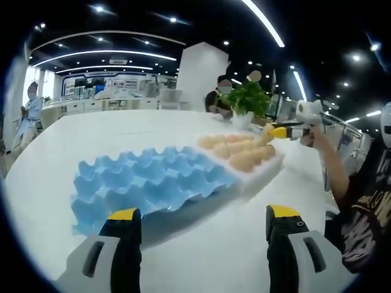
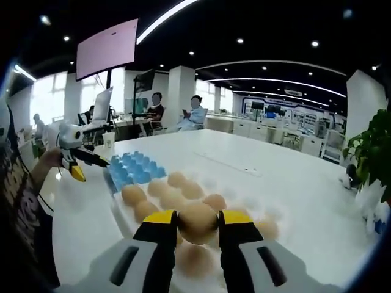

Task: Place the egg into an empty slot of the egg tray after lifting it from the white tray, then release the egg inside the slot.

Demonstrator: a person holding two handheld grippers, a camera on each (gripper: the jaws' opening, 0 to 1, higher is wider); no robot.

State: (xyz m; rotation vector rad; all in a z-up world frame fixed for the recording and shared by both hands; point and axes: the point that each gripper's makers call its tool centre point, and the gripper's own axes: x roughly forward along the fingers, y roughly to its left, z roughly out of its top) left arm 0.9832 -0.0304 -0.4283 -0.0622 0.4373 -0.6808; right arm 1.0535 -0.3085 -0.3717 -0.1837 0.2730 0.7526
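A blue egg tray (image 1: 153, 183) lies with its slots bare on the white table, and it also appears farther off (image 2: 131, 168). Next to it a white tray (image 1: 263, 177) carries several brown eggs (image 1: 244, 152). My right gripper (image 2: 198, 218) is shut on one egg (image 2: 197, 221) over the white tray (image 2: 238, 195); whether that egg is lifted clear of the tray I cannot tell. The same gripper (image 1: 275, 132) shows at the tray's far end. My left gripper (image 1: 204, 215) is open, short of the blue tray's near edge, and holds nothing. It appears again (image 2: 85, 166) beside the blue tray, held in a hand.
A potted plant (image 1: 247, 97) stands just beyond the white tray and shows again (image 2: 372, 152) at the right. People sit at the table's far side (image 2: 195, 113). A person's arm (image 1: 333, 165) reaches in from the right. The white table (image 1: 91, 134) stretches wide around both trays.
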